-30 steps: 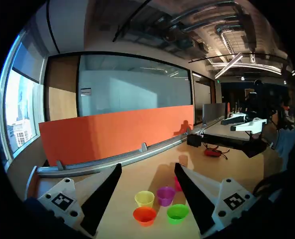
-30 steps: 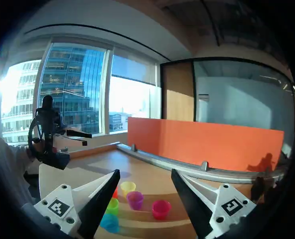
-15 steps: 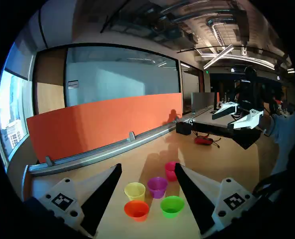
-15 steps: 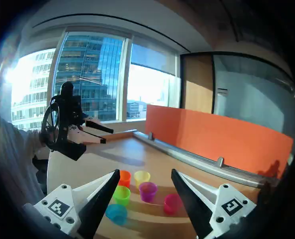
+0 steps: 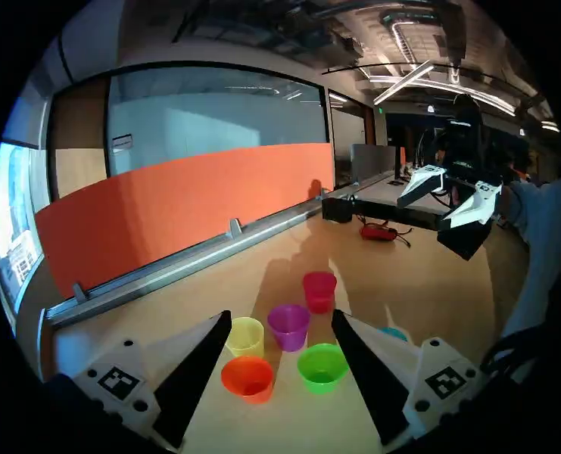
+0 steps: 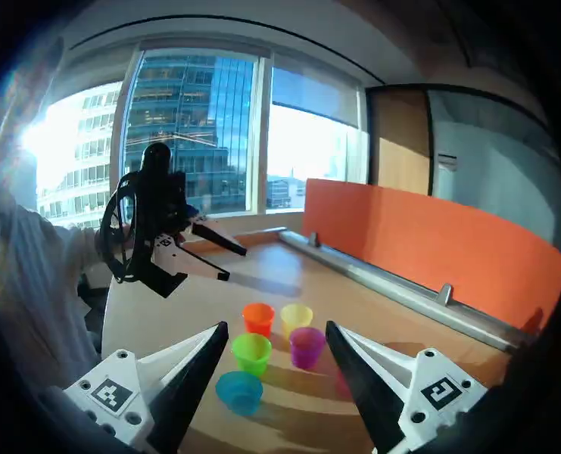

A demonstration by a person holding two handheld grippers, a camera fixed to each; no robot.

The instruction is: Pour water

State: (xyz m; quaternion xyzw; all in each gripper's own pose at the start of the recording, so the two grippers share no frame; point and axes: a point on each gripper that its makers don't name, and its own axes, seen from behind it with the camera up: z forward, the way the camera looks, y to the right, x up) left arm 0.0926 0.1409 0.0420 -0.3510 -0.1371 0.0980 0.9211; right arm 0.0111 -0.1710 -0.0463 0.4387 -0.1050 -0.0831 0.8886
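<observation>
Left gripper view: left gripper [image 5: 280, 356] hangs over the table [image 5: 431, 287], jaws wide, nothing between them. In the gap sit the orange cup [image 5: 247, 378] and green cup [image 5: 322, 366] nearest, and the yellow cup [image 5: 245, 336] and purple cup [image 5: 289, 325] by the tips. The pink cup [image 5: 319, 290] stands beyond the tips. A sliver of the blue cup [image 5: 392, 333] shows just outside the right-hand finger. Compared with a second ago the cluster is larger and higher in the gap, the pink cup has come out from behind the finger, and the orange partition [image 5: 182, 204] has slid up. Reading: this gripper has tipped down and closed in. The right gripper [image 5: 420, 216] is well beyond the jaws to the right, open and empty, and looms larger than before.

Right gripper view: jaws wide, empty. Green and blue cups lie in the gap, the blue one nearest the camera. Orange, yellow and purple cups stand just past the tips. The pink cup is mostly hidden behind the right-hand finger. A second ago the cups hugged the left-hand finger, and now they are centred. The left gripper, held from a pale sleeve [image 6: 23, 287], is far off to the left, jaws apart.

Judgement: both tools are lining up on the cups. Nothing is gripped yet and pouring has not begun. I cannot tell which cup holds water.
</observation>
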